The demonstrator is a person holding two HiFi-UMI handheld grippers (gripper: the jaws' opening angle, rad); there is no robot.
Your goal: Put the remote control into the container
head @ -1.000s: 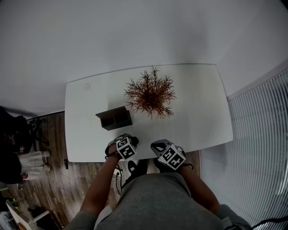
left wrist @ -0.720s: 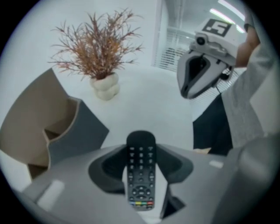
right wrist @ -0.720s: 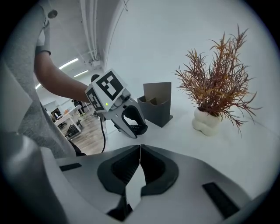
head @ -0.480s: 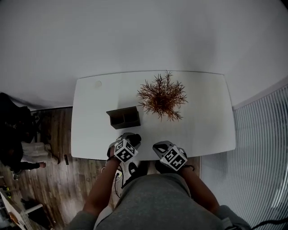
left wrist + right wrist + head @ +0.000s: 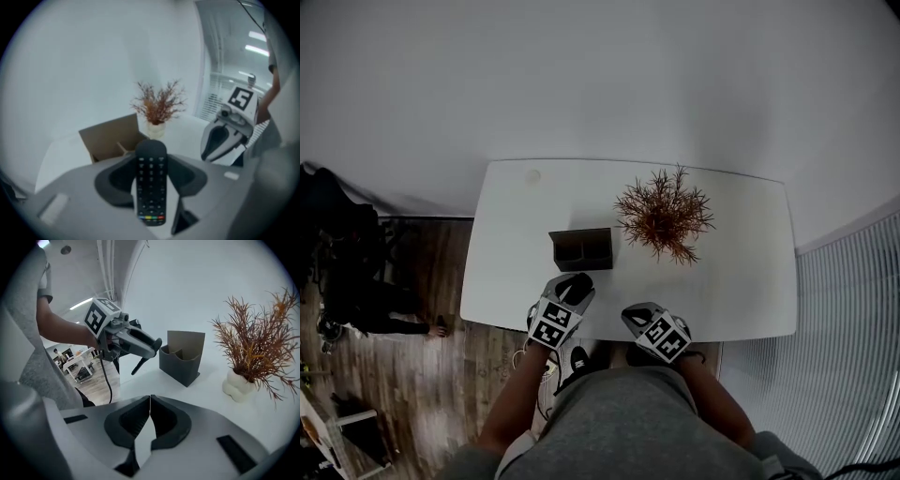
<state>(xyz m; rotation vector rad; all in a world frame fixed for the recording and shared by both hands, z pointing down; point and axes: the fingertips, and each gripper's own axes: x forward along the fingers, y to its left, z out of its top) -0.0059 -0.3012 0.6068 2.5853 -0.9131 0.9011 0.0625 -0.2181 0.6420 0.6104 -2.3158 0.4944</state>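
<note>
One remote control [image 5: 151, 185] sits clamped in my left tongs [image 5: 151, 163], standing upright between the pads with its button face towards the camera on those tongs. Its rounded end pokes out past the pads, which press on its two long edges. It is up in the air on my side of the container [image 5: 583, 249], near it but apart from it, and not yet over either opening. In the right gripper view the remote slants down from the tongs just left of the container, its low end clear of the white table [image 5: 731, 281]. The container is a dark box with a taller back wall and two compartments side by side. My right tongs [image 5: 149, 416] are pinched together with nothing between them; they hang on my side of the container and off to its right, by the table's edge. Just right of the container stands a dried reddish plant [image 5: 664, 214] in a small white pot [image 5: 239, 383]. Left of the container, beyond the table, wooden floor [image 5: 412, 375] shows
</note>
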